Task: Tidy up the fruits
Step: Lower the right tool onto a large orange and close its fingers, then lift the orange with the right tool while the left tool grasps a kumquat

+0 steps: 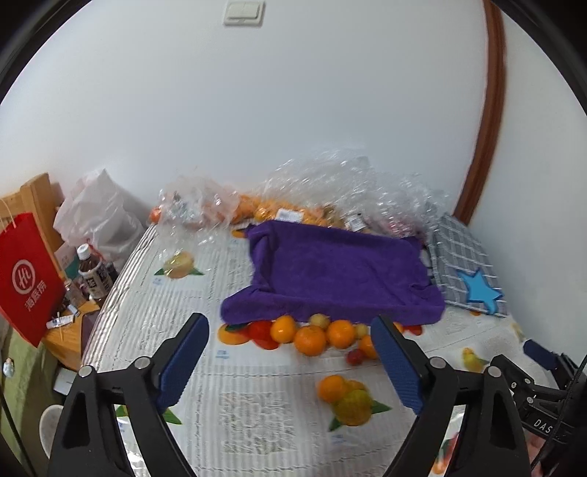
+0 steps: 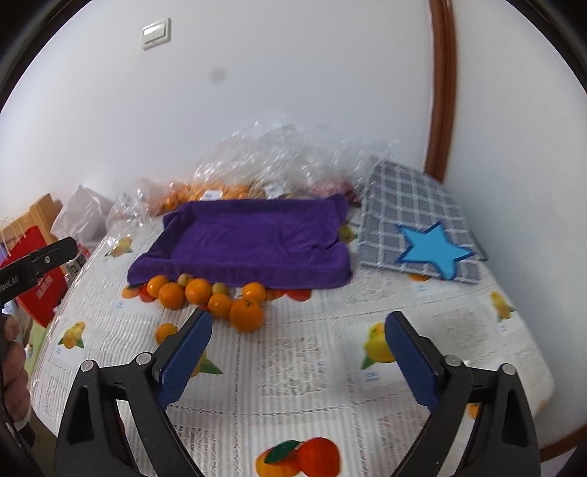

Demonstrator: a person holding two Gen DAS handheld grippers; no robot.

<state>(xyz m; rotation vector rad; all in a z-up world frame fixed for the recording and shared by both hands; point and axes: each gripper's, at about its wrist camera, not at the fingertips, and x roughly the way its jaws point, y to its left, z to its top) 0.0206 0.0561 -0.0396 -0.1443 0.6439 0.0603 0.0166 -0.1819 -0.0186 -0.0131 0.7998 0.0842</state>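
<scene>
Both tools point(image 1: 290, 352) point(image 2: 299, 348) released, empty; risk: nudging packed oranges point(image 2: 205, 293) rolls neighbours off table point(image 2: 293, 367) edge.

Left tool point(image 1: 290, 352) and right tool point(image 2: 298, 348) gape empty.

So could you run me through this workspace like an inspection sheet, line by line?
Surface: table under a fruit-print cloth.
Job's things: loose oranges and smaller fruits heaped at the front edge of the purple towel.
Clutter: clear plastic bags of fruit by the wall; checked cloth with blue star.
Grippers: left gripper and right gripper both open, empty.
Cables: nothing seen.
Surroundings: white wall, light switch, red bag, bottle.
</scene>
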